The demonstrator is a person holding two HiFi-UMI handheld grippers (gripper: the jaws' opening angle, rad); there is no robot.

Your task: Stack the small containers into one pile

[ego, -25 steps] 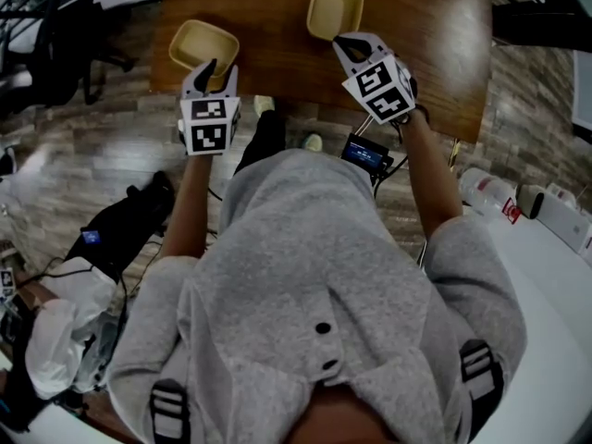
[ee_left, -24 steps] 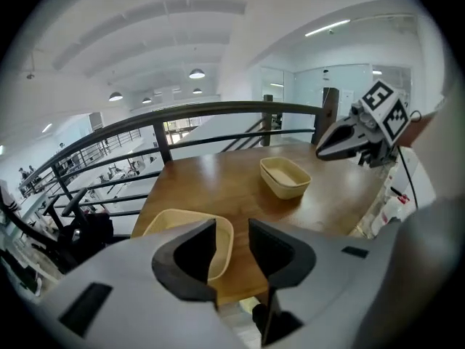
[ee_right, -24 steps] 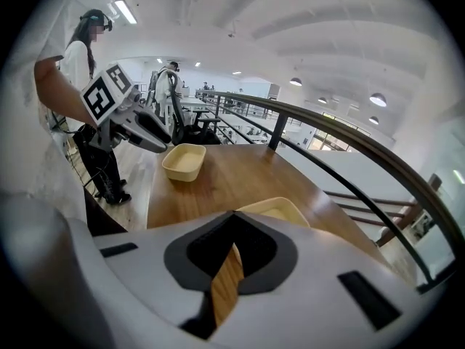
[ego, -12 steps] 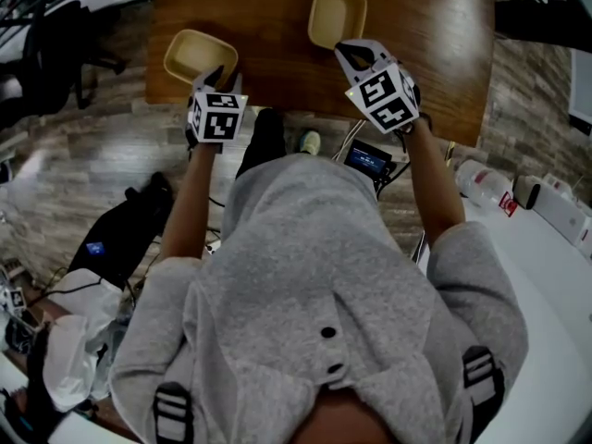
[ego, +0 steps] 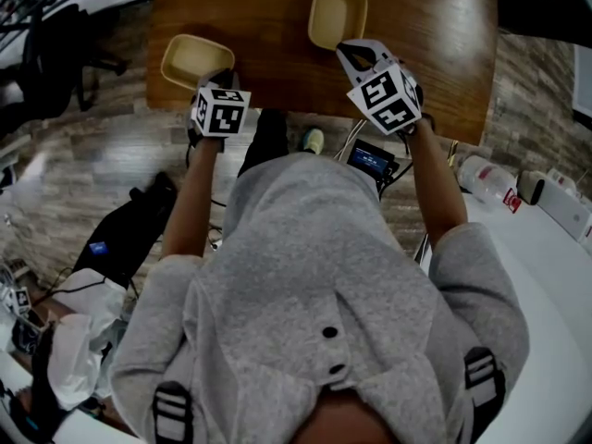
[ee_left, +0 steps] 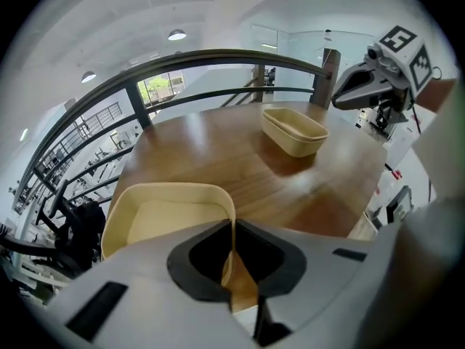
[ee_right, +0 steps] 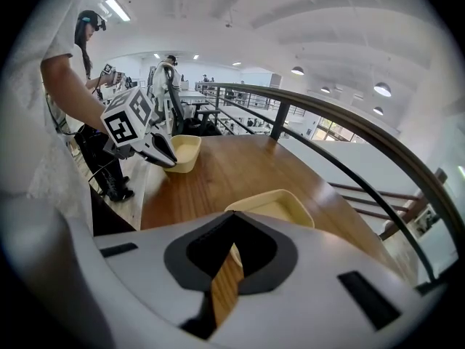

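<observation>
Two shallow beige containers stand apart on the brown wooden table: the left container near the table's front left corner, the right container farther back. My left gripper has the left container's near wall upright between its jaws, which are closing and touch it on both sides. My right gripper is shut with nothing in it. It hovers at the near rim of the right container, and shows in the left gripper view just above the right container.
The table's front edge lies just under both grippers. A dark curved railing runs behind the table. On the floor to the left are a black bag and an office chair. A white surface with bottles is at the right.
My left gripper moved forward onto the left container's near wall and its jaws came together on it. The right gripper hardly moved.
</observation>
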